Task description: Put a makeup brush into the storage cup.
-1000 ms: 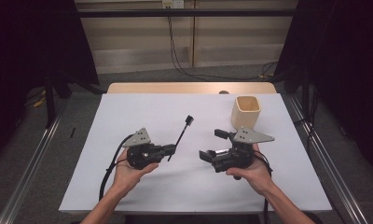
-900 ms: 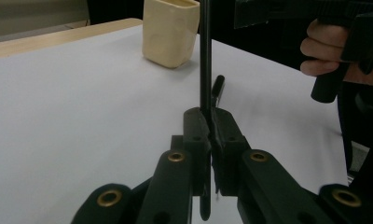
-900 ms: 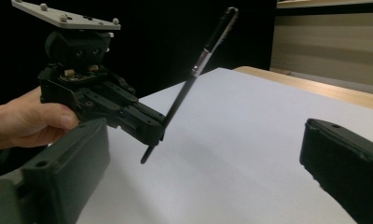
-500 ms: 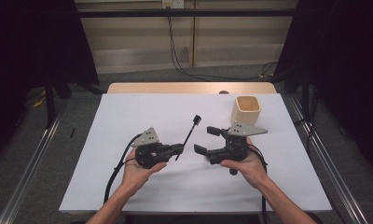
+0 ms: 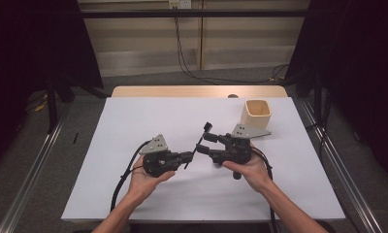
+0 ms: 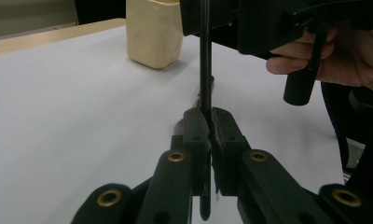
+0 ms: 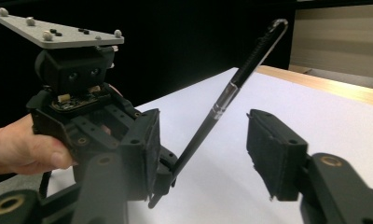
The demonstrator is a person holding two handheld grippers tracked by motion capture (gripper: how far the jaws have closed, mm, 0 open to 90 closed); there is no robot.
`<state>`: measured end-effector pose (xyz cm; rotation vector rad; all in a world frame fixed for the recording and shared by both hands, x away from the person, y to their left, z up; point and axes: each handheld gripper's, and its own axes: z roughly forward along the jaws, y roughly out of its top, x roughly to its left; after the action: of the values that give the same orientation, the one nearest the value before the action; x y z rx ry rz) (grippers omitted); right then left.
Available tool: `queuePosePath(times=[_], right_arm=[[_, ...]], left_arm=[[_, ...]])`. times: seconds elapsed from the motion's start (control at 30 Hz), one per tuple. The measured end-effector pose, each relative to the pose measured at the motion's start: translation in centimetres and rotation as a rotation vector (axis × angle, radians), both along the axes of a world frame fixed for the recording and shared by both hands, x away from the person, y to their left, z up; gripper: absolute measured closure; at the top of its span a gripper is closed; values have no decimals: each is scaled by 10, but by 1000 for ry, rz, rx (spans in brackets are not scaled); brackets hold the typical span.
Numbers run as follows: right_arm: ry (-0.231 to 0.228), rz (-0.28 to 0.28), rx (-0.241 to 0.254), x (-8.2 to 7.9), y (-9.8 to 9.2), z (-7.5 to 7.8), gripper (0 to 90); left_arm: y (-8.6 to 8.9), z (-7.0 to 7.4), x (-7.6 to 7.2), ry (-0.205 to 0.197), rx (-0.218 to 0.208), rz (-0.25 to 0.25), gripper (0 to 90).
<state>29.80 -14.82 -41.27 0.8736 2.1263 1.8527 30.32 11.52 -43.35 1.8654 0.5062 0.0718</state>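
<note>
In the high view, at the frame's centre, the left claw [image 5: 188, 157] is clamped on a black pen [image 5: 200, 141] slanting up toward the upper right. The right claw [image 5: 205, 143], jaws apart and just closing, straddles it untouched. The right gripper view shows the pen's [image 7: 222, 105] clear band; the left gripper view shows the cup [image 6: 154, 31] behind on the tabletop [image 6: 72, 107]. No writing is legible.
</note>
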Motion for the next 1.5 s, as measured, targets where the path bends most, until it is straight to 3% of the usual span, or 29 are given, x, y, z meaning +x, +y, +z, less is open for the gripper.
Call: queuePosePath(times=[0.57,0.9,1.1,1.23,1.5], right_arm=[[45,45,28,4,0,-4,802],[82,83,49,3,2,-4,852],[73,98,49,1,4,-2,860],[66,93,34,0,3,-2,860],[58,98,21,-1,1,0,860]], left_arm=[[-4,-6,-3,13,24,-40,858],[-7,-9,-4,2,36,-55,858],[-6,-9,-4,-6,27,-49,838],[-6,-12,-4,-21,49,-32,751],[-4,-9,-4,-10,26,-15,614]])
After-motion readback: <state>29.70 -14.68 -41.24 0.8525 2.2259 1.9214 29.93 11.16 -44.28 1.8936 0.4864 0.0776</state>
